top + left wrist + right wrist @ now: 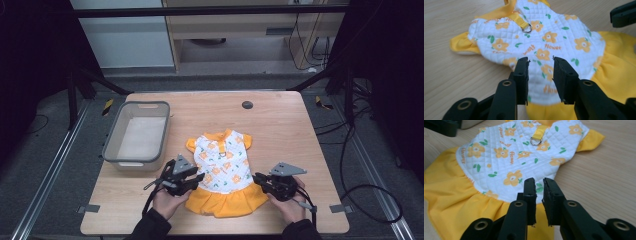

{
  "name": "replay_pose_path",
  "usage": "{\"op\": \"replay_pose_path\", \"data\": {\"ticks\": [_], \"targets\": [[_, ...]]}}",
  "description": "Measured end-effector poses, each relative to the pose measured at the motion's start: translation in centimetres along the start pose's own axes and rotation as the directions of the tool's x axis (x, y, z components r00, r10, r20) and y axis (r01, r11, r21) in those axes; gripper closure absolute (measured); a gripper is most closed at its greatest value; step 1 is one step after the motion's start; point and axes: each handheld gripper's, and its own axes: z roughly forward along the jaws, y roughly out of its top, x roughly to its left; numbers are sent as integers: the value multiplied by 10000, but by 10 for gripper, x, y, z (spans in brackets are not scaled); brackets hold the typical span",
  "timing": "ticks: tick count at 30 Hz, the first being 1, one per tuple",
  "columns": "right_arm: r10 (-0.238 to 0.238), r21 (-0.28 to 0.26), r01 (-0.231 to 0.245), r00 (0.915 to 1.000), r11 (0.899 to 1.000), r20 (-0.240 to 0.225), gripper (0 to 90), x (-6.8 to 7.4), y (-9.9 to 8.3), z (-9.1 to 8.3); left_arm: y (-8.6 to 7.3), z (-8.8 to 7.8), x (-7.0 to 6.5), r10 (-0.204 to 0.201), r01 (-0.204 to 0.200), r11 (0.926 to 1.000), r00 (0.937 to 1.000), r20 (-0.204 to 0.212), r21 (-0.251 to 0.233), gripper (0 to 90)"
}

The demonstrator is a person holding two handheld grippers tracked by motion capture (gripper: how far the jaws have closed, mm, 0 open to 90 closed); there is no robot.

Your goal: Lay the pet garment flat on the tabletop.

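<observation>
Currently the small dress (pixel 224 171) is laid flat on the tabletop (pixel 280 125), collar pointing away, yellow skirt toward the person. A grey bin (pixel 136 135) is parked just beside it on the left. Step judged in hand: approach before the grab, likely for folding. Left gripper (pixel 541 60) is held over the dress's left waist edge, jaws moderately apart, nothing pinched. Right gripper (pixel 538 181) is positioned at the right waist edge, jaws only slightly apart, also empty; contact with the cloth cannot be told. Next move calls for both to be lowered onto the fabric edges and closed evenly.
</observation>
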Motion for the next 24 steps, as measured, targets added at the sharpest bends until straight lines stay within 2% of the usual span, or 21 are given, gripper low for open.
{"op": "replay_pose_path", "data": {"ticks": [1,3,5,7,9,10,14,17,20,22,24], "targets": [[20,120,-20,10000,9999,-25,823,0,0,6,3,9,0,107,-105,9999,9998,-169,95,666],[66,399,-62,9999,9992,-107,845,-1,-1,15,8,25,5,-58,67,9997,9994,-345,252,686],[17,729,-7,9999,9973,-136,855,-1,-3,21,8,39,10,-73,123,9974,9975,-705,704,698],[-10,988,31,9998,9951,-213,860,0,-7,22,4,50,17,-232,336,9916,9962,-834,1251,706],[-122,1195,154,9995,9927,-277,858,1,-10,23,0,55,20,-181,328,9886,9948,-1005,1466,706],[-191,1250,223,9995,9919,-264,857,2,-11,23,-2,57,22,-236,378,9879,9952,-950,1502,703],[-316,1454,377,9985,9887,-438,856,8,-15,22,-3,60,25,-233,370,9887,9953,-945,1452,694],[-200,1500,293,9978,9883,-628,856,15,-19,19,-3,62,26,-235,361,9894,9957,-901,1405,682],[-244,1579,364,9967,9868,-774,855,19,-19,17,-2,57,27,-232,363,9889,9955,-920,1439,673],[-330,1459,447,9961,9883,-815,852,19,-15,16,-1,51,27,-274,383,9915,9958,-875,1247,672],[-272,929,351,9959,9951,-858,845,16,-8,14,0,40,24,-137,213,9951,9968,-786,962,669]]}}
